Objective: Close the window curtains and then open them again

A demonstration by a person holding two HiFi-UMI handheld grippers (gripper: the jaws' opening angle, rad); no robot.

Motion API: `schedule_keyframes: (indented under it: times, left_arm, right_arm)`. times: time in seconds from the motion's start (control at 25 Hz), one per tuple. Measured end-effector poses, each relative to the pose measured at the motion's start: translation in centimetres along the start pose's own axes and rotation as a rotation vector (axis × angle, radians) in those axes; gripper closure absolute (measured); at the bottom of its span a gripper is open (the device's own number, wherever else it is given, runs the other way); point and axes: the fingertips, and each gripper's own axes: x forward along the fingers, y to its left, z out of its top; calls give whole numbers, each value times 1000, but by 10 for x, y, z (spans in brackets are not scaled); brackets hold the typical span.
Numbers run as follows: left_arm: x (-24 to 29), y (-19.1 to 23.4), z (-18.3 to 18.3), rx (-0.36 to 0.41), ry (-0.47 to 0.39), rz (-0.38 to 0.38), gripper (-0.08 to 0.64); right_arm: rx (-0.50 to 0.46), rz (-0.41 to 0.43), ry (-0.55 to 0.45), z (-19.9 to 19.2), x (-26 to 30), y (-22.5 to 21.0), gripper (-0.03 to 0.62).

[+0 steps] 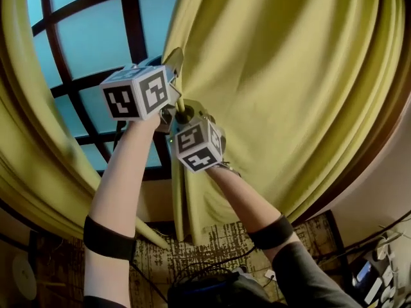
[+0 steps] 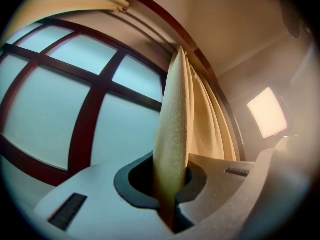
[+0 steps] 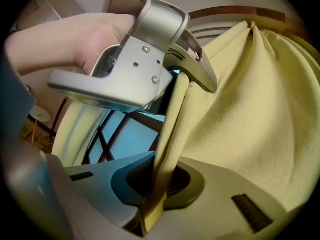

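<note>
A yellow-green right curtain (image 1: 289,88) hangs across most of the dark-framed window (image 1: 83,37). Its leading edge (image 1: 181,172) runs down the middle. My left gripper (image 1: 174,61) is shut on that edge, high up. Just below it, my right gripper (image 1: 183,115) is shut on the same edge. In the left gripper view the folded edge (image 2: 172,129) stands pinched between the jaws of the left gripper (image 2: 171,196). The right gripper view shows the edge (image 3: 170,129) clamped in the right gripper (image 3: 156,186), with the left gripper (image 3: 145,49) above it. The left curtain (image 1: 26,140) hangs gathered at the window's left side.
Bare glass shows between the two curtains (image 1: 96,50). A patterned carpet (image 1: 218,242) with cables lies below. Small devices (image 1: 379,274) sit at the lower right and a round white object (image 1: 24,276) at the lower left. A lit panel (image 2: 267,111) glows on the side wall.
</note>
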Motion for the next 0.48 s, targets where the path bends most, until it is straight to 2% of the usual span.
schedule_keyframes:
  times: [0.16,0.36,0.48]
  left_arm:
    - [-33,29,19,18,-29,24,555]
    - [-83,86,13,-43,-35,85,555]
    - [-113,113,14,-42,-46,113,555]
  right_arm:
    - [-48,3,-26,33,24,37,563]
    - [-60,87,6,41,55,99,564]
    - [-77,105,-5,52,68,134,563]
